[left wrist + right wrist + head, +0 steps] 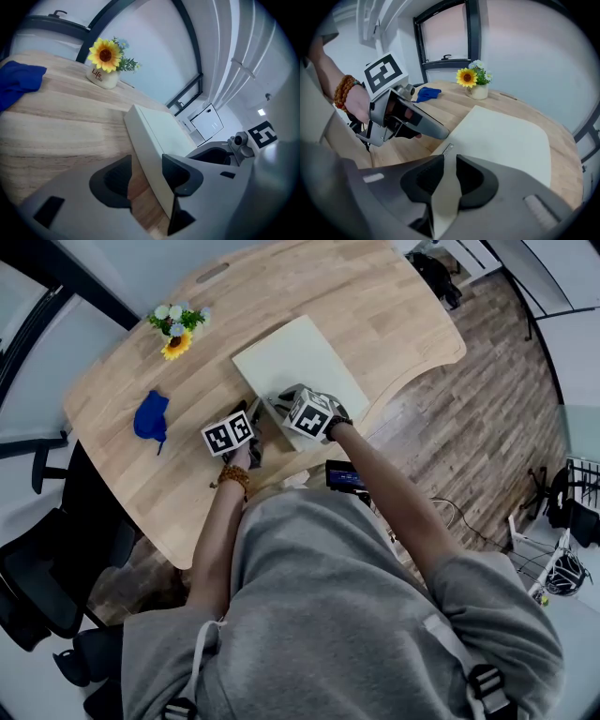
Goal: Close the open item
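Note:
A flat cream-white case [300, 362] lies with its lid down on the wooden table [366, 296]. My left gripper [257, 416] is at its near left corner. In the left gripper view the jaws [146, 176] stand wide apart beside the case's side wall [145, 140], and no pad presses on it. My right gripper [282, 399] is at the case's near edge. In the right gripper view its jaws [450, 168] are slightly parted, with the cream edge [506, 136] showing in the gap and no pad pressing on it. The left gripper [410, 117] points at that same corner.
A small pot of sunflowers [178, 329] stands at the table's far left, and a crumpled blue cloth [150, 416] lies nearer on the left. A black device [345, 476] sits at the table's near edge. A dark chair [37, 587] stands to the left.

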`<state>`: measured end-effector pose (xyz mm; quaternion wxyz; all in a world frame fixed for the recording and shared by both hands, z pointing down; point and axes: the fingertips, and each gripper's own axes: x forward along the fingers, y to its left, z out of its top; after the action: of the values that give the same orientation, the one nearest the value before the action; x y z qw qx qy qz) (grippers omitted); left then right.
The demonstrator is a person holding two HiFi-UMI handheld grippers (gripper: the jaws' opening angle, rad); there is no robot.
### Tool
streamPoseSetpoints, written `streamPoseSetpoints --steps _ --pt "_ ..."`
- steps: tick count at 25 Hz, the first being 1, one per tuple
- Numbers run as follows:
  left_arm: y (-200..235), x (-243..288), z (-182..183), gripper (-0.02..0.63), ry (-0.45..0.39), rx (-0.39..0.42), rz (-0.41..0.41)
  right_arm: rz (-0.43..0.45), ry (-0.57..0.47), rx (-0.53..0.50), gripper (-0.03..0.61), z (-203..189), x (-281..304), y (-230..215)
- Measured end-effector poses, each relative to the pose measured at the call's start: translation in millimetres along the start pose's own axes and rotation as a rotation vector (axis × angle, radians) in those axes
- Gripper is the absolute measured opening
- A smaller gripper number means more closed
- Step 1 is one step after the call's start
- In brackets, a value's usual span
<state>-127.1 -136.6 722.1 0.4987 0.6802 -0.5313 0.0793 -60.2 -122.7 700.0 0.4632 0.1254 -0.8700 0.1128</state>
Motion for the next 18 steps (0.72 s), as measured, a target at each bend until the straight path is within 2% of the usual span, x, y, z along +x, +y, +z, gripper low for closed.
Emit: streamPoseSetpoints --steps 8,13,18 --pt "2 2 -2 0.204 -0.004 -0.032 -0.022 0.013 0.071 -0.038 0.094 0 6 2" --pt "-16 2 4 0.204 -0.019 0.010 -0.053 0.010 0.070 -0.039 0.094 -1 7 3" --pt "-19 14 -6 0.219 0.031 0.032 -0.037 -0.001 0.052 -0.039 0.094 -1 6 2"
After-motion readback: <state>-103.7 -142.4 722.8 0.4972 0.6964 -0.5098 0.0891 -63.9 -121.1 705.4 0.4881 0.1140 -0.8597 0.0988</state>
